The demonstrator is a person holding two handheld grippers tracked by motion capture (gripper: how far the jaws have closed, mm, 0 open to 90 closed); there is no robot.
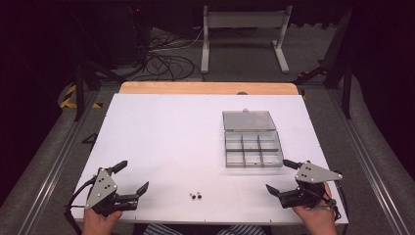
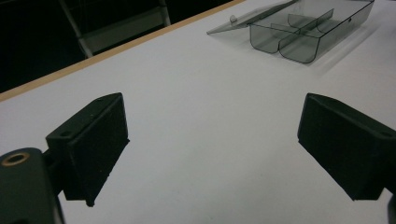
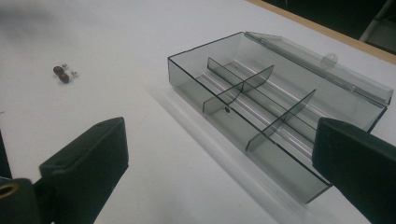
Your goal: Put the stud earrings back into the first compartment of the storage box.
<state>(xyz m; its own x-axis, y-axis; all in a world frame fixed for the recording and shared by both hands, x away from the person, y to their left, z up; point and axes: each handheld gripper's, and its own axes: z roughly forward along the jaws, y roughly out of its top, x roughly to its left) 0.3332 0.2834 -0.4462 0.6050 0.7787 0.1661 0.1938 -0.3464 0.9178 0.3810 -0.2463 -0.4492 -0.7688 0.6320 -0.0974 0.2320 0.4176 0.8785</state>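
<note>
Two small dark screws (image 1: pixel 196 196) near a clear, six-compartment plastic box (image 1: pixel 253 148).

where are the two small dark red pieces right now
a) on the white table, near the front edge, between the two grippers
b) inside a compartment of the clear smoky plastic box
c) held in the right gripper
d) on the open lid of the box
a: the two small dark red pieces lie on the bare white table, apart from the clear smoky plastic box, between the open left gripper and right gripper.
</note>
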